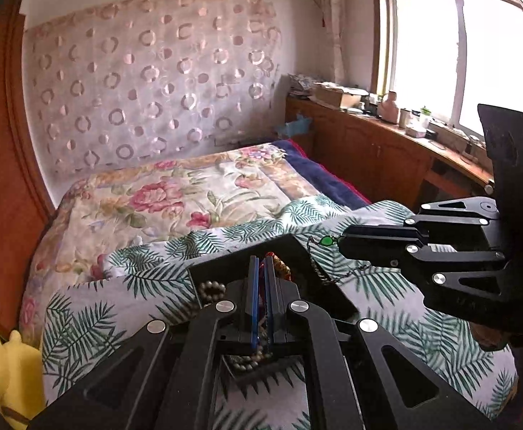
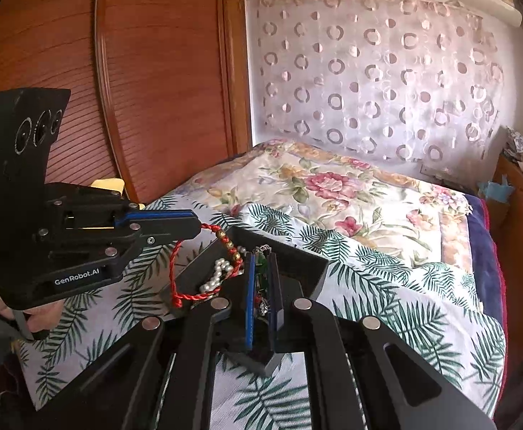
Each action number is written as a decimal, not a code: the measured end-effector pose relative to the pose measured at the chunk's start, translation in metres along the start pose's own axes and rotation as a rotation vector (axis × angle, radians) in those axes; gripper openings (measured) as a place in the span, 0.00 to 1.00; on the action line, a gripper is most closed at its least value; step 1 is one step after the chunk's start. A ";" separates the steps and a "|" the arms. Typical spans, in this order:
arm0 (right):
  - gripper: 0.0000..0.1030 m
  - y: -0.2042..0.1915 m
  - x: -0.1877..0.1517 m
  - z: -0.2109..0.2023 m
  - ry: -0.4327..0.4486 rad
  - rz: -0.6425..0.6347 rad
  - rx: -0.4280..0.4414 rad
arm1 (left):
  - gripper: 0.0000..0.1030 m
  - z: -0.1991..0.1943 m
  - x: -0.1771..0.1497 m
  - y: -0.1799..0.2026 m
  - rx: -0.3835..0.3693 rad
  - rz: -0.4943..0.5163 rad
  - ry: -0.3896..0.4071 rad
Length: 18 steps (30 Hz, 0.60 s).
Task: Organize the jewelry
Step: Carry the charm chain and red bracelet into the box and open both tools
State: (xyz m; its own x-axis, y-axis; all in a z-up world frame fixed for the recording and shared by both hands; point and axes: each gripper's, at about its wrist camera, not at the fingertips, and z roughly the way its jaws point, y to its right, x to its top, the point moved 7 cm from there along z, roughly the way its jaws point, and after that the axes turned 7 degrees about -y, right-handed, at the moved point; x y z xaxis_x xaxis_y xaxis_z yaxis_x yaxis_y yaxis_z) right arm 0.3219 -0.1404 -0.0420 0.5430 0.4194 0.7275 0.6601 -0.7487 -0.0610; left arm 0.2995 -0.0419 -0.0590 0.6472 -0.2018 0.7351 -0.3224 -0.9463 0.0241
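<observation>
A black jewelry tray (image 1: 225, 261) (image 2: 297, 258) lies on a fern-print cloth on the bed. It holds a pearl bracelet (image 2: 218, 276) (image 1: 211, 288). My left gripper (image 1: 261, 261) (image 2: 198, 227) is shut on a red cord bracelet with gold beads (image 2: 175, 268) (image 1: 279, 261), which hangs over the tray. My right gripper (image 2: 261, 261) (image 1: 340, 242) is shut on a chain necklace with a green stone (image 1: 326, 240) (image 2: 261, 276), held above the tray's right edge; its chain (image 1: 322, 268) dangles down.
The fern-print cloth (image 1: 404, 308) (image 2: 387, 286) covers the bed's near end, over a floral quilt (image 1: 190, 197) (image 2: 333, 193). A wooden headboard (image 2: 136, 89) stands at left. A cluttered wooden shelf (image 1: 387, 118) runs under the window. A yellow object (image 1: 7, 362) lies at lower left.
</observation>
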 end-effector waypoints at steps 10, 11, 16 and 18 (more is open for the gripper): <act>0.07 0.011 0.004 0.036 -0.039 0.010 0.022 | 0.02 0.037 0.002 -0.025 0.007 -0.041 -0.044; 0.07 0.012 0.005 0.038 -0.040 0.010 0.023 | 0.02 0.039 0.003 -0.026 0.007 -0.043 -0.047; 0.07 0.014 0.006 0.046 -0.052 0.020 0.032 | 0.02 0.047 0.002 -0.030 0.015 -0.051 -0.064; 0.08 0.014 0.005 0.048 -0.057 0.023 0.031 | 0.02 0.048 0.001 -0.031 0.016 -0.056 -0.065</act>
State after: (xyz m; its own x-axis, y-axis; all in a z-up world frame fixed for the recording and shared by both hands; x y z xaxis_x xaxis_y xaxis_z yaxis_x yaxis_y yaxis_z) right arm 0.3593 -0.1243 -0.0723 0.5868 0.4314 0.6853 0.6620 -0.7429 -0.0991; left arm 0.3436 -0.0247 -0.0913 0.7075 -0.1641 0.6874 -0.2738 -0.9603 0.0527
